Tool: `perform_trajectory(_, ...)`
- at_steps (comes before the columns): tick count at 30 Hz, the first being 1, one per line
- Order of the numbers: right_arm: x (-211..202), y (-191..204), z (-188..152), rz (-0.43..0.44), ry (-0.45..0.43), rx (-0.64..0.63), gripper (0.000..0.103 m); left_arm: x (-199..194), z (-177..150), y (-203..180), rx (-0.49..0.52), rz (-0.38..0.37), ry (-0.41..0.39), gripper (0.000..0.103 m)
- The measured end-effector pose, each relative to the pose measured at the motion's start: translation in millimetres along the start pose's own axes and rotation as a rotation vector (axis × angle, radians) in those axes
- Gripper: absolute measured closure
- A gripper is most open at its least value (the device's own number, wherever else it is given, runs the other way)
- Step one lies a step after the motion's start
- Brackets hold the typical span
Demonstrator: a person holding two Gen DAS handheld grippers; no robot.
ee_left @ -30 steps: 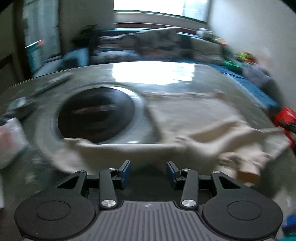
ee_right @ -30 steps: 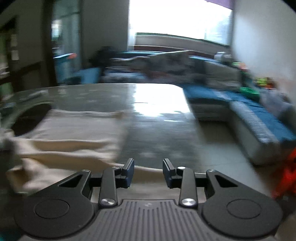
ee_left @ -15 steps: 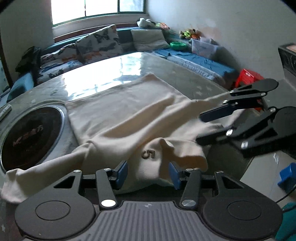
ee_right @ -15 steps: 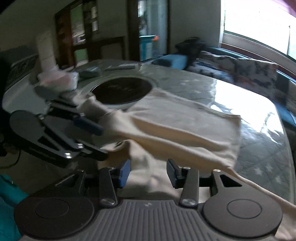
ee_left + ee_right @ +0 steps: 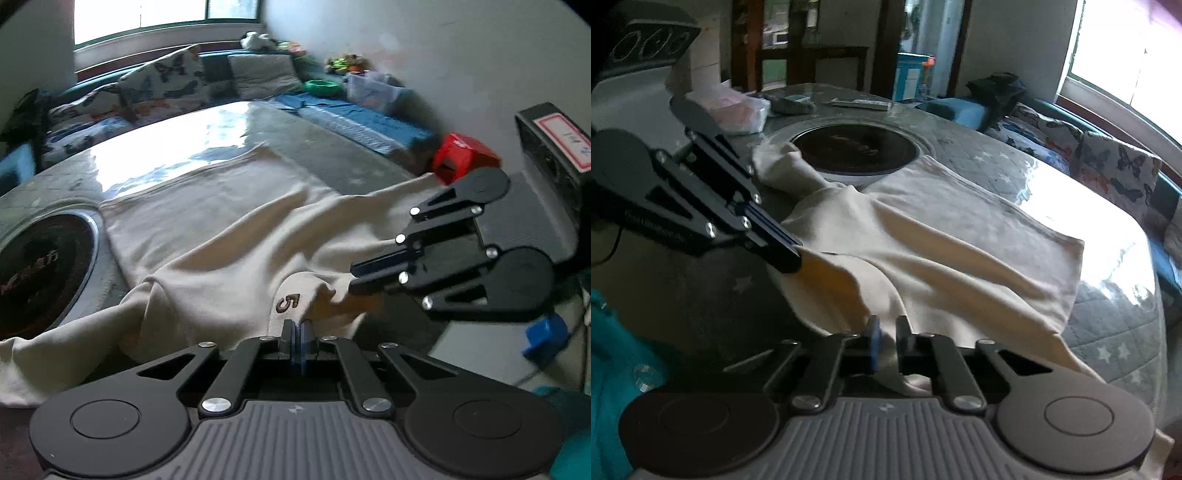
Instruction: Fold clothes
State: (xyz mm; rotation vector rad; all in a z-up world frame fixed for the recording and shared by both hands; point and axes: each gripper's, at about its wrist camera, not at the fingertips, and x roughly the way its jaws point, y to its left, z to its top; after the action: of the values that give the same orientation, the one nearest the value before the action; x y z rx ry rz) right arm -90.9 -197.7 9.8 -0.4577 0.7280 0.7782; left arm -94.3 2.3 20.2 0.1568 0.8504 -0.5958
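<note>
Gripping: both claws have just snapped from standing open to clamped on the near edge of a cream garment (image 5: 229, 236), so the grasp that starts the fold looks made.
Cooktop: a round black hob (image 5: 33, 266) sits well to the left of the left gripper, with a loose sleeve trailing past it.
Left gripper (image 5: 297, 334): jaws fully closed, pinching the cloth directly below a stitched "5" (image 5: 287, 303).
Garment: it spreads flat away from both claws across the glossy table (image 5: 332, 147), bunched only at the near edge.
Right gripper (image 5: 886, 332): pads pressed onto a fold of hem, just right of its partner.
Meaning: lifting and carrying the held edge forward is probably next.
</note>
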Motion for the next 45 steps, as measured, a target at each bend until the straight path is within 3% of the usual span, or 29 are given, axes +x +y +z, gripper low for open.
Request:
perform_trajectory(8, -10.5, 7.3, -18.7, 0.130, 0.118, -0.048, 0.098, 15.7, -20.1, -8.6, 0.049, -0.082, 0.121, 0.100)
perform_trajectory(10, -15.6, 4.3, -17.4, 0.138, 0.106, -0.030, 0.098, 15.8, -19.6, -8.3, 0.058, -0.088, 0.123, 0.099)
perform_trajectory(13, -23.8, -6.8, -8.8, 0.083, 0.044, -0.005, 0.092, 3.6, -11.5, -4.8, 0.081, -0.094, 0.072, 0.098)
perform_trajectory(17, -14.2, -32.2, -0.6, -0.007, -0.006, 0.070, 0.080, -9.1, 10.4, 12.9, 0.025, -0.039, -0.029, 0.095)
perform_trajectory(21, 6.3, -56.3, -4.7, -0.042, -0.029, 0.190, 0.078, 8.1, 24.9, 36.9, -0.099, 0.026, -0.069, 0.094)
perform_trajectory(30, 23.8, -60.8, -36.5, -0.080, 0.040, 0.229, 0.073, 49.1, 10.0, 79.5, -0.229, 0.158, 0.039, 0.094)
perform_trajectory(34, 12.9, -63.3, -36.3, -0.073, 0.061, 0.221, 0.072, 42.2, 12.1, 90.8, -0.257, 0.161, 0.038, 0.093)
perform_trajectory(39, 10.3, -78.8, -19.9, -0.075, 0.006, 0.258, 0.070, 37.8, 24.3, 98.8, -0.268, 0.157, 0.011, 0.077)
perform_trajectory(45, 35.7, -103.4, -9.7, -0.084, -0.006, 0.311, 0.068, 56.4, 33.8, 107.7, -0.284, 0.173, 0.027, 0.077)
